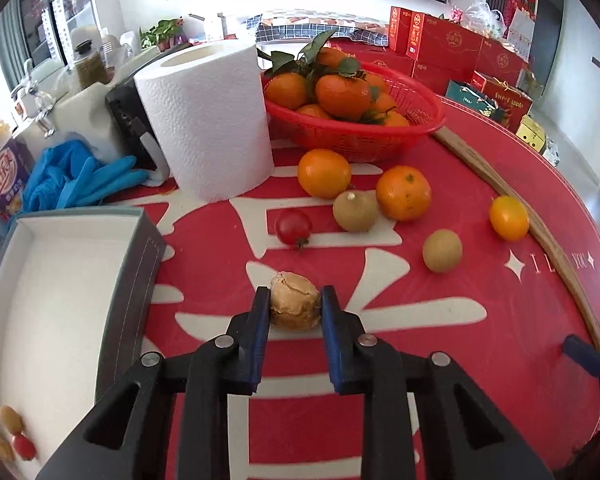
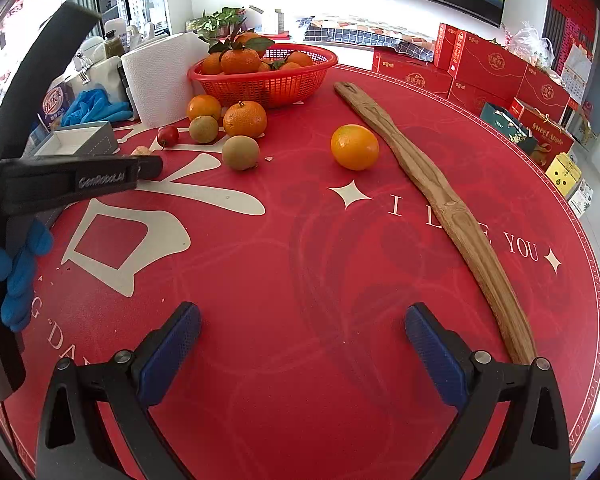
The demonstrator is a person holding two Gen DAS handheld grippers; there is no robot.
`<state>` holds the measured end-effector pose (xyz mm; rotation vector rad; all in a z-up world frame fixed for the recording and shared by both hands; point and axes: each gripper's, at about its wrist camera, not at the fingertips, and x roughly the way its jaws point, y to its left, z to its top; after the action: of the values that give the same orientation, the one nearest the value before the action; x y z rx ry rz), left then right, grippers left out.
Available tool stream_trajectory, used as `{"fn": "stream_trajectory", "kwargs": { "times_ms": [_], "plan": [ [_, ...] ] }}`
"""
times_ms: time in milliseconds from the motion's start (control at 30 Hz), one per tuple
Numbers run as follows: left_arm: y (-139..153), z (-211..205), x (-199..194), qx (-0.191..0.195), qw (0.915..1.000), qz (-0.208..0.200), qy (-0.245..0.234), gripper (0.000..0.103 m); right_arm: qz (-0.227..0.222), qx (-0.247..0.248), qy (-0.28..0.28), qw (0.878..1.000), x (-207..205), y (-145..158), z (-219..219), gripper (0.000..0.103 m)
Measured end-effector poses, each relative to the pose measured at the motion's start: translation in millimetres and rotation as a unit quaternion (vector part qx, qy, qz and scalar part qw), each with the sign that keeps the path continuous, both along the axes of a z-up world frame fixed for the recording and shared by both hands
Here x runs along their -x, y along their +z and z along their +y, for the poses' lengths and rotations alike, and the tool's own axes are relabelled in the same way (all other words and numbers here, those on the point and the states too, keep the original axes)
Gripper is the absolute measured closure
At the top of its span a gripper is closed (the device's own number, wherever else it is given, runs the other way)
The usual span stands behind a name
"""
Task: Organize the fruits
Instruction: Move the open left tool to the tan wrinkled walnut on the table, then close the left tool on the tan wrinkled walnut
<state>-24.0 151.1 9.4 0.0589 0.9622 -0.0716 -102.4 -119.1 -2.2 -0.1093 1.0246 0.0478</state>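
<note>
Left gripper [image 1: 295, 305]: pads clamped on the cracked tan fruit [image 1: 295, 300], lower centre, resting on the red table mat [image 1: 480, 340]; step in hand, pickup. Next move, likely: lift and carry to the open white box [image 1: 60, 280] at lower left, clearing its wall; right gripper [image 2: 302, 340]: jaws wide apart, empty.

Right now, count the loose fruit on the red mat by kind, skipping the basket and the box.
Oranges: 3
Kiwis: 2
Cherry tomato: 1
Brown cracked fruit: 1
Total: 7
</note>
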Motion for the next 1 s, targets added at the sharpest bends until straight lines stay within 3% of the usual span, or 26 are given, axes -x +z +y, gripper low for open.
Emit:
{"fn": "stream_trajectory", "kwargs": {
  "times_ms": [300,500,667,767,833,900,1000],
  "plan": [
    [-4,-4,40,-0.038,0.9988,-0.029,0.013,0.076,0.000,0.000,0.000,1.000,0,-1,0,0.001],
    [-6,-20,36,-0.066,0.9966,-0.046,0.017,0.074,0.000,0.000,0.000,1.000,0,-1,0,0.001],
    [-5,-12,37,-0.079,0.9950,-0.048,0.039,0.052,0.000,0.000,0.000,1.000,0,-1,0,0.001],
    [-4,1,36,-0.047,0.9968,-0.041,0.051,0.043,0.000,0.000,0.000,1.000,0,-1,0,0.001],
    [-5,11,35,-0.021,0.9973,-0.034,0.062,0.026,0.000,0.001,0.000,1.000,0,-1,0,0.001],
    [-8,15,32,0.004,0.9987,-0.025,0.045,0.013,-0.001,0.001,0.000,1.000,0,-1,0,0.001],
    [-14,5,29,-0.001,0.9999,-0.007,0.014,0.000,-0.001,0.001,0.000,1.000,0,-1,0,0.001]
  ]
}}
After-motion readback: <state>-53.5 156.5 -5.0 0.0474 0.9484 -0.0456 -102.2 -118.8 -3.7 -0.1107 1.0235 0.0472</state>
